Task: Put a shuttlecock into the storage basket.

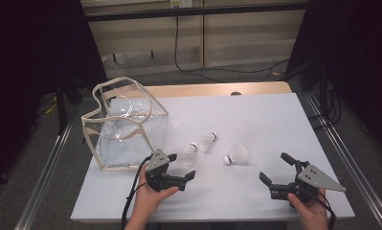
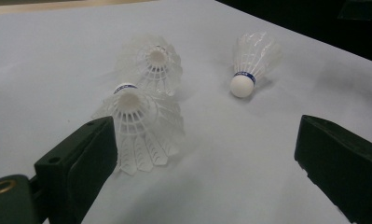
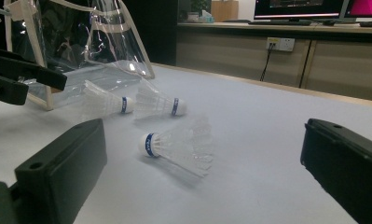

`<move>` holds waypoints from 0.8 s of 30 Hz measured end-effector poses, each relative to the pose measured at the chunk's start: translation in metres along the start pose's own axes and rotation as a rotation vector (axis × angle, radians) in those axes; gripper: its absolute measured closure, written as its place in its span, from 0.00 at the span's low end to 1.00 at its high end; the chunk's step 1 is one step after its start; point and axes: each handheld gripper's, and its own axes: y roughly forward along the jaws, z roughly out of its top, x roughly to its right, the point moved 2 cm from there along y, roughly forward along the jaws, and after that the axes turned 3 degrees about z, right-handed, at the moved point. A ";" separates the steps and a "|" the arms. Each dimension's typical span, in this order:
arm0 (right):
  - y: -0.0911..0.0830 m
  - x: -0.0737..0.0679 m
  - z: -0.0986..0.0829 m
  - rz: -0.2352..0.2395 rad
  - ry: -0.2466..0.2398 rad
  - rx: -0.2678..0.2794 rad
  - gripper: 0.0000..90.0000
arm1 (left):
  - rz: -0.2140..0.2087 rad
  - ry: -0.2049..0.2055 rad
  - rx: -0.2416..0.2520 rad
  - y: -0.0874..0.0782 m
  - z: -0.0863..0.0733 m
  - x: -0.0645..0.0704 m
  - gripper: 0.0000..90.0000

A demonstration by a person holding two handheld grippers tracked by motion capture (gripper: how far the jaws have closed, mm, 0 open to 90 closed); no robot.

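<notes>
left gripper point(image 1: 181, 173) spread beside nearest white feathered shuttlecock point(image 1: 188, 154), seemingly not touching. right gripper point(image 1: 275, 169) spread, near another white shuttlecock point(image 1: 237, 155).

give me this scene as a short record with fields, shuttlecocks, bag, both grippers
shuttlecocks: three, white, lying on their sides on the table; left one, middle one, right one
bag: clear plastic bag with beige trim, mouth open, at the table's left
left gripper: open, holds nothing, just short of the left shuttlecock
right gripper: open, holds nothing, aimed at the right shuttlecock
table: white top
in bag: no shuttlecock seen inside
</notes>
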 end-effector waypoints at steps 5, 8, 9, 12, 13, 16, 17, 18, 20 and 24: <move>0.000 0.000 0.000 0.001 -0.001 -0.002 0.00 | 0.005 -0.005 -0.003 0.003 0.001 0.000 0.07; 0.000 0.000 0.000 0.000 -0.001 0.000 0.00 | 0.010 -0.002 -0.011 0.006 0.001 0.000 0.07; 0.000 0.000 0.000 0.000 -0.002 0.000 0.00 | 0.010 -0.003 -0.012 0.007 0.001 0.000 0.07; 0.000 0.000 0.000 0.001 -0.002 0.000 0.00 | 0.008 -0.006 -0.014 0.008 0.002 0.001 0.07; 0.000 0.000 0.000 0.001 -0.001 -0.001 0.00 | 0.008 -0.006 -0.014 0.008 0.002 0.001 0.07; 0.000 0.000 0.000 0.000 -0.003 -0.001 0.00 | 0.015 -0.003 -0.020 0.009 0.002 0.000 0.07; 0.000 -0.001 0.000 0.001 -0.002 -0.001 0.00 | 0.018 -0.003 -0.022 0.009 0.003 0.000 0.07; 0.000 -0.001 0.000 0.001 -0.003 0.000 0.00 | 0.018 -0.008 -0.024 0.010 0.003 0.000 0.07; 0.000 0.000 0.000 -0.002 -0.004 0.000 0.00 | 0.022 -0.008 -0.026 0.011 0.003 0.000 0.07; 0.000 0.000 0.000 -0.001 -0.002 0.001 0.00 | 0.027 -0.010 -0.030 0.013 0.002 0.000 0.07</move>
